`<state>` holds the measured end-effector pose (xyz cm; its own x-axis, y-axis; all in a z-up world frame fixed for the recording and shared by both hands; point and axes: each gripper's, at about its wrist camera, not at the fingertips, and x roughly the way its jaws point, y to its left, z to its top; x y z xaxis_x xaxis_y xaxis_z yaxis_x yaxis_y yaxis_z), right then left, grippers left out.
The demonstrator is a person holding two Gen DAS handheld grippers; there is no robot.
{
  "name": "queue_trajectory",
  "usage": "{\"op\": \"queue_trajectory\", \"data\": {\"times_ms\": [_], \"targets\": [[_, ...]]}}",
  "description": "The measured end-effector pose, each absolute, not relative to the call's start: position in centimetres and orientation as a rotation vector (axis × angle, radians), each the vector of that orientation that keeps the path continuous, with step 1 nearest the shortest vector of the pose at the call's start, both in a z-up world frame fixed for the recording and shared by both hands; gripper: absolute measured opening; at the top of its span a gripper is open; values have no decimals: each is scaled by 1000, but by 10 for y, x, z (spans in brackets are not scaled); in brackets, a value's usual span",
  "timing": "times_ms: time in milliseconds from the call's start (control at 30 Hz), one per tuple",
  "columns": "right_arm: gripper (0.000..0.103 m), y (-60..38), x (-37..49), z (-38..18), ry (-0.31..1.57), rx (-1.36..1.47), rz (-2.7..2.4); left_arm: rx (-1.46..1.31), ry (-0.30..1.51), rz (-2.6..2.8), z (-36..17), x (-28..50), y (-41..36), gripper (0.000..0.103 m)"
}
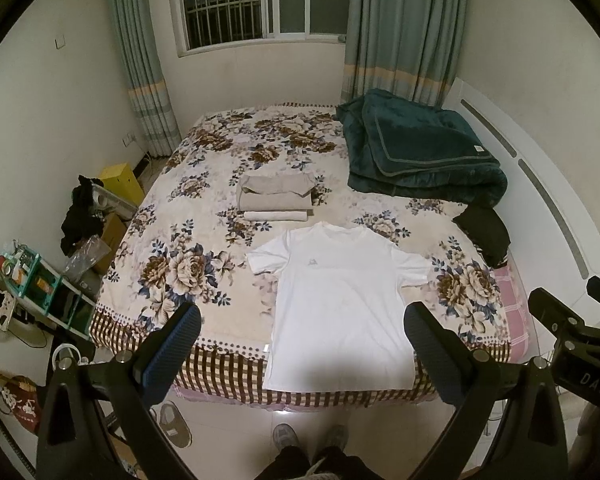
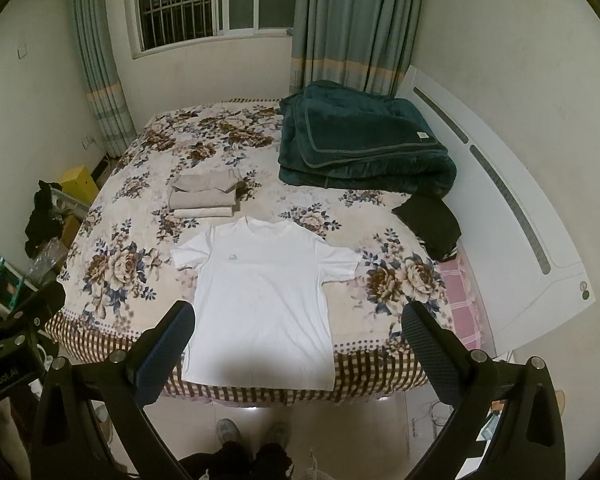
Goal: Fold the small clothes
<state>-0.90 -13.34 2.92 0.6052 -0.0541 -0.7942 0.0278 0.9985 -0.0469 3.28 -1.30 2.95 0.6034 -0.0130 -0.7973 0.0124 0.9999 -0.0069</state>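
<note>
A white T-shirt [image 1: 340,292] lies flat, face up, on the floral bedspread [image 1: 180,264], its hem at the bed's near edge; it also shows in the right wrist view [image 2: 260,292]. Beyond its collar sits a stack of folded beige clothes [image 1: 276,196], also in the right wrist view [image 2: 204,194]. My left gripper [image 1: 302,320] is open and empty, held high above the shirt's lower half. My right gripper [image 2: 298,318] is open and empty, held high above the shirt's lower right side.
A folded dark green blanket [image 1: 420,152] lies at the bed's back right. A dark garment [image 1: 484,232] lies by the white headboard [image 1: 540,200]. Clutter, shelves and boxes [image 1: 60,280] fill the floor on the left. The person's shoes [image 1: 284,436] stand by the bed's foot.
</note>
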Motion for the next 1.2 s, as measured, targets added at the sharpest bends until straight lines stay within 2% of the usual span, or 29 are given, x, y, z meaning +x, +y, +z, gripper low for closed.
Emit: {"op": "queue_trajectory", "data": {"times_ms": [967, 1100, 1200], "targets": [[103, -134, -1, 30, 928, -10, -67, -6, 921, -22, 31, 37, -25, 103], [103, -138, 15, 2, 955, 55, -112, 10, 900, 5, 16, 54, -22, 103], [103, -156, 34, -42, 988, 154, -156, 40, 879, 46, -13, 80, -19, 103]]}}
